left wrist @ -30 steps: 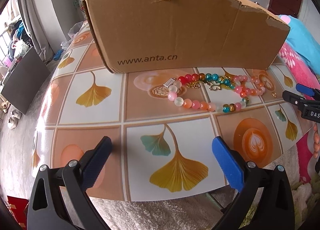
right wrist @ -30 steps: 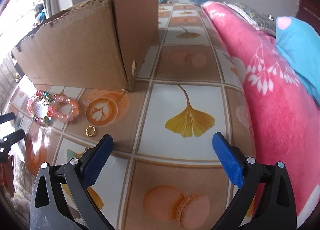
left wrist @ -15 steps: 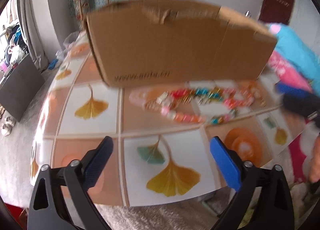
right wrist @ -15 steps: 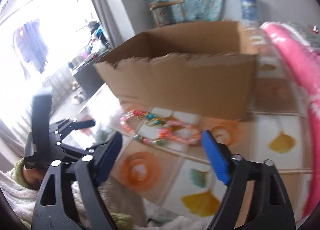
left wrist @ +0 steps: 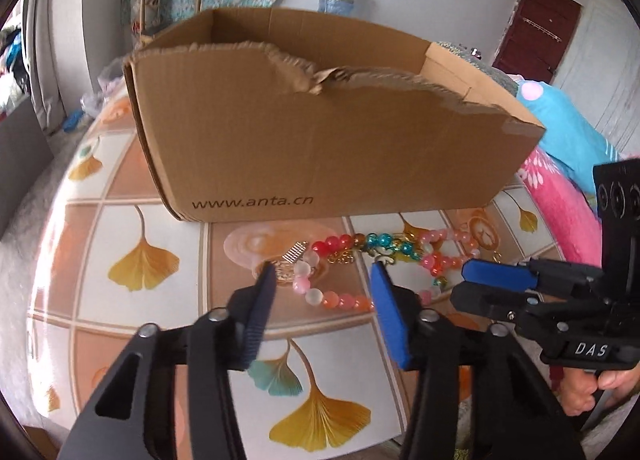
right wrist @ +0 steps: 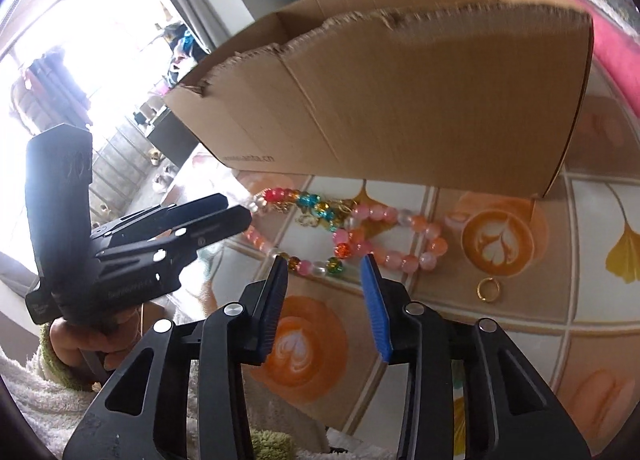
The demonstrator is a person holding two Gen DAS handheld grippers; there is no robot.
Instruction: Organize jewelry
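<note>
My left tongs (left wrist: 322, 280) hover over the near end of the beaded strand (left wrist: 340, 300), jaws half-closed and having just been narrowing, with nothing pinched between them; the beads lie on the table (left wrist: 160, 228) beyond and under the tips. My right tongs (right wrist: 324, 264) come in from the other side, jaws also partly drawn in after closing, empty, their tips just short of the strand's nearest beads (right wrist: 316, 264). From the left view my right tongs (left wrist: 460, 288) reach in from the right edge toward the same beads.

The strand lies looped on the patterned table just in front of the cardboard box (left wrist: 320, 148), its long axis running alongside the box's printed wall. A gold ring (right wrist: 489, 289) sits apart on the table, right of the beads. The box stands open-topped with a torn front edge; I cannot see what is inside.
</note>
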